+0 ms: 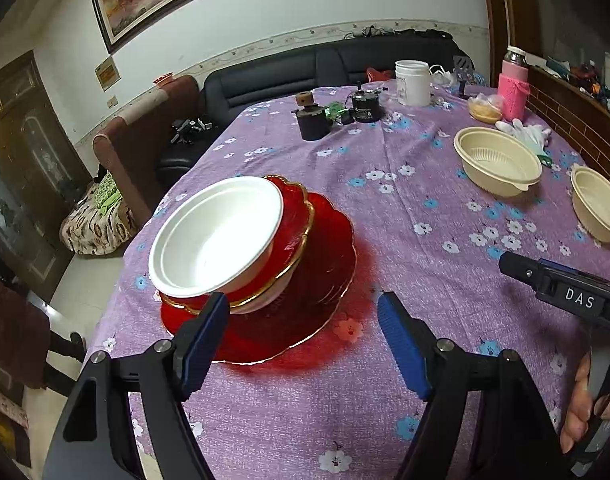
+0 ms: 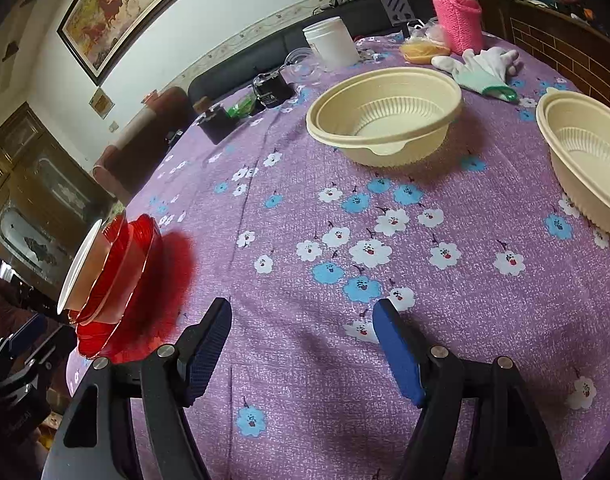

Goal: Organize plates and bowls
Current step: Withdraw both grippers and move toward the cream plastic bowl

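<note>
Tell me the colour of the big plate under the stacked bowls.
Translucent red with a gold rim: the big plate, clearest in the left wrist view.

The tablecloth (image 2: 385, 280) is matt woven cloth. The red plate (image 1: 325, 280) looks glossy, see-through, gold-rimmed. The white bowl (image 1: 213, 240) is smooth with a soft sheen. 2 cream bowls (image 2: 385, 120) (image 2: 585, 160) look like matt ribbed plastic. The pink sleeve (image 2: 459, 24) is knitted.
</note>
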Action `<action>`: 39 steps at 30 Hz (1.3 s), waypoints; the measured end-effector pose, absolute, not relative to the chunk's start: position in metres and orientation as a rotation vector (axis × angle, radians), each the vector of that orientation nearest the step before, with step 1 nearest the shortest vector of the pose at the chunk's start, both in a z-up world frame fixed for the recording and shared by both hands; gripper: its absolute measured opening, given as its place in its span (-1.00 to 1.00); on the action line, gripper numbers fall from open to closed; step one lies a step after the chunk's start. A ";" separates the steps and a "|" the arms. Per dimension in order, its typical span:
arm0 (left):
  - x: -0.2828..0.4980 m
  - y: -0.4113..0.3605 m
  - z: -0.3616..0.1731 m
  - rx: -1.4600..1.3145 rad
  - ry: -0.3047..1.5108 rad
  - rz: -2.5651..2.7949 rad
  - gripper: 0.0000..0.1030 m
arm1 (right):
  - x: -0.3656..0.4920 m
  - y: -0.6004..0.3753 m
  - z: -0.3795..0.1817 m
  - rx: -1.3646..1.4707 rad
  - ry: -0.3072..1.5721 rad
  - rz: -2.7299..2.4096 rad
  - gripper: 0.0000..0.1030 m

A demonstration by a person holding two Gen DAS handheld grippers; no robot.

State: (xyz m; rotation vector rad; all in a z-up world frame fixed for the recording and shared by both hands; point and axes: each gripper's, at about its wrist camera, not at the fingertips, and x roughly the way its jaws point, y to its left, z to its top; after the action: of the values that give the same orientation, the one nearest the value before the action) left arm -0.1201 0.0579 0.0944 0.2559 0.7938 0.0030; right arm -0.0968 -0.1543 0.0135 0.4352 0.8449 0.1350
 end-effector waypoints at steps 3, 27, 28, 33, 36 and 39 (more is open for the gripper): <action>-0.119 0.056 0.093 0.259 0.803 -0.001 0.47 | -0.096 -0.154 0.012 0.438 0.848 0.137 0.50; -0.114 0.047 0.076 0.260 0.872 -0.049 0.48 | -0.096 -0.158 0.002 0.440 0.853 0.121 0.53; -0.115 0.047 0.076 0.258 0.876 -0.053 0.47 | -0.096 -0.158 0.002 0.437 0.853 0.120 0.53; -0.117 0.047 0.075 0.248 0.885 -0.073 0.48 | -0.097 -0.162 0.004 0.460 0.849 0.128 0.53; -0.117 0.048 0.075 0.235 0.884 -0.082 0.48 | -0.096 -0.182 0.011 0.510 0.827 0.093 0.53; -0.118 0.049 0.075 0.218 0.888 -0.093 0.48 | -0.089 -0.207 0.024 0.537 0.773 0.025 0.53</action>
State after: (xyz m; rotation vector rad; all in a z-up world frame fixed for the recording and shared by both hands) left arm -0.1176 0.0494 0.0752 0.2181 0.8877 -0.0931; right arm -0.0894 -0.2074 0.0243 0.5373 0.7727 0.0250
